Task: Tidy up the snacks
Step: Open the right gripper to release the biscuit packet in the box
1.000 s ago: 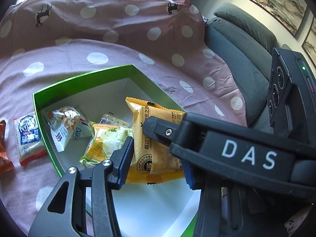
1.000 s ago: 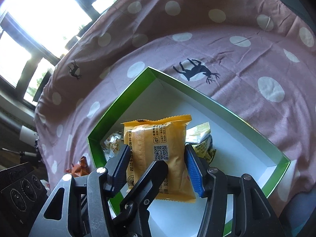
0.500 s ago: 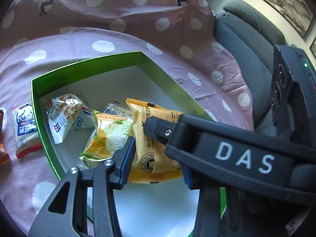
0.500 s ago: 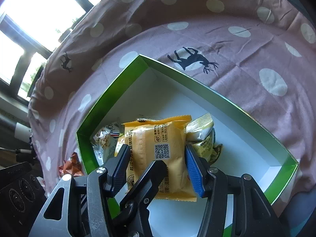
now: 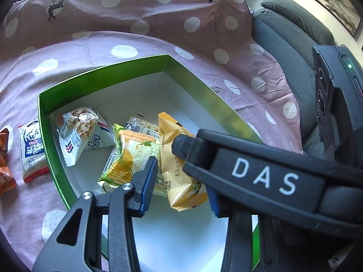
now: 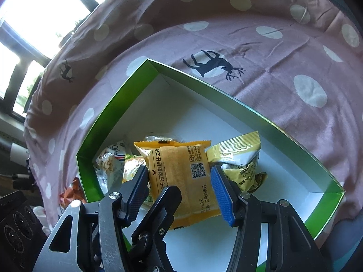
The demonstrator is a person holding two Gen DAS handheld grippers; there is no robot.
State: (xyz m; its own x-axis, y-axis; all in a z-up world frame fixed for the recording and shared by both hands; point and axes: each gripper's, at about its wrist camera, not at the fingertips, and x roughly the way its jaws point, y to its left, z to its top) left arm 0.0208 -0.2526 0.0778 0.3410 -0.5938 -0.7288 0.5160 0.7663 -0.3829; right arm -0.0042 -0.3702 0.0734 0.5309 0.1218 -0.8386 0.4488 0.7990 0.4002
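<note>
"DAS" in white caps on the right gripper (image 6: 179,189) arm, seen crossing the left wrist view. Orange packet (image 6: 179,176): crinkly plastic, sawtooth-crimped ends, QR code, Chinese print, "180" near the bottom; it sits betw. the right gripper's ribbed blue pads, which press its two long edges, jaws partway closed, packet over the box floor. Left gripper (image 5: 181,185) straddles the same packet's lower end, narrow gap; can't tell if pads bite. Green box (image 5: 102,70): glossy green card walls, white inside, on pink polka-dot cloth (image 5: 127,45) w/ black deer prints. Inside: corn-print pack (image 5: 127,156), silver nut pack (image 5: 77,129) reading "Oua…", yellow pack (image 6: 238,161). Outside left: white/blue/red sachet (image 5: 33,149), orange wrapper (image 5: 5,172).
</note>
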